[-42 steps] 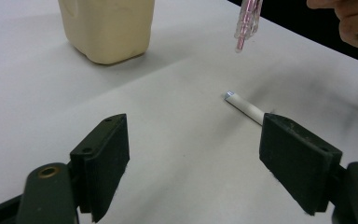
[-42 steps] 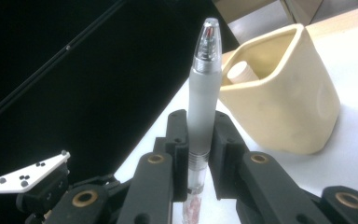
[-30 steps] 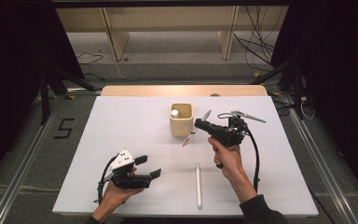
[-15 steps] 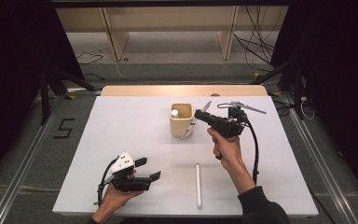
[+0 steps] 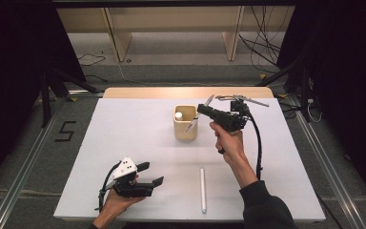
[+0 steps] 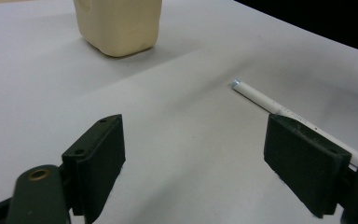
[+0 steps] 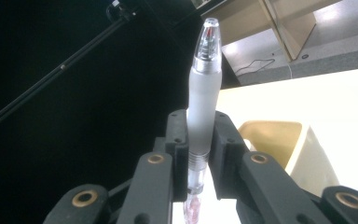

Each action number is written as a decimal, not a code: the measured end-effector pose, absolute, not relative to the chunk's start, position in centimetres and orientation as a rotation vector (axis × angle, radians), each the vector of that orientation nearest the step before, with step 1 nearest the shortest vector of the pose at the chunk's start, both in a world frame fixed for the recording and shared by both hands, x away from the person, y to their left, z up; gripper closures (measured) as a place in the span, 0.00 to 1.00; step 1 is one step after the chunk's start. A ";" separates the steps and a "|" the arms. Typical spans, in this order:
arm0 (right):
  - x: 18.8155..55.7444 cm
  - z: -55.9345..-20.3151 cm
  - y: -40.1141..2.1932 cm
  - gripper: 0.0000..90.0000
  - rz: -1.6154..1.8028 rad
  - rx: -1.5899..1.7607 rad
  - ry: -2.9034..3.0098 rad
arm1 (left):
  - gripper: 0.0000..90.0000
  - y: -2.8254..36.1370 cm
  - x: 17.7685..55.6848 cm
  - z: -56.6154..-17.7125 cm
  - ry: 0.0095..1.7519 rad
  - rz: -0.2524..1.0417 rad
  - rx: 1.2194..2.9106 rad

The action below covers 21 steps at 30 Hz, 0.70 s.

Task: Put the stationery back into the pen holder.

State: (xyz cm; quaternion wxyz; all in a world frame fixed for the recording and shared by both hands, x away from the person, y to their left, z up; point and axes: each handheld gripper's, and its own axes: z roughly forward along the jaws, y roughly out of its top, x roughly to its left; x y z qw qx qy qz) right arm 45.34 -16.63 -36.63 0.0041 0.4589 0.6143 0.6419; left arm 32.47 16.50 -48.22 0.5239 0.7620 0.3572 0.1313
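At the lower left of the high view, the left gripper rests on the white table, jaws wide apart and empty. A white cylindrical pen lies lower centre. Farther up, the right gripper clamps a frosted translucent pen beside the cream plastic cup.

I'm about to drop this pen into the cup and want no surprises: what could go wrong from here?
1. The right gripper pinches the pen at one narrow band, and it sits tilted beside the cup, so it might hit the rim or tip the cup.
2. A pen already in the cup could block its way.
3. The left gripper rests open by the pen on the table and could nudge it.
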 end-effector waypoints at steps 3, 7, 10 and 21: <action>45.9 -36.4 -16.5 0.89 2.006 1.444 1.922 | 0.22 16.6 32.4 -48.3 0.857 0.310 1.819; 46.7 -35.9 -16.4 0.89 2.017 1.458 1.912 | 0.22 16.6 32.3 -48.4 0.860 0.306 1.820; 47.3 -35.6 -16.4 0.89 2.016 1.464 1.901 | 0.22 16.7 32.2 -48.4 0.861 0.304 1.810; 49.0 -35.4 -16.7 0.89 1.992 1.516 1.844 | 0.22 16.8 32.0 -48.3 0.850 0.303 1.799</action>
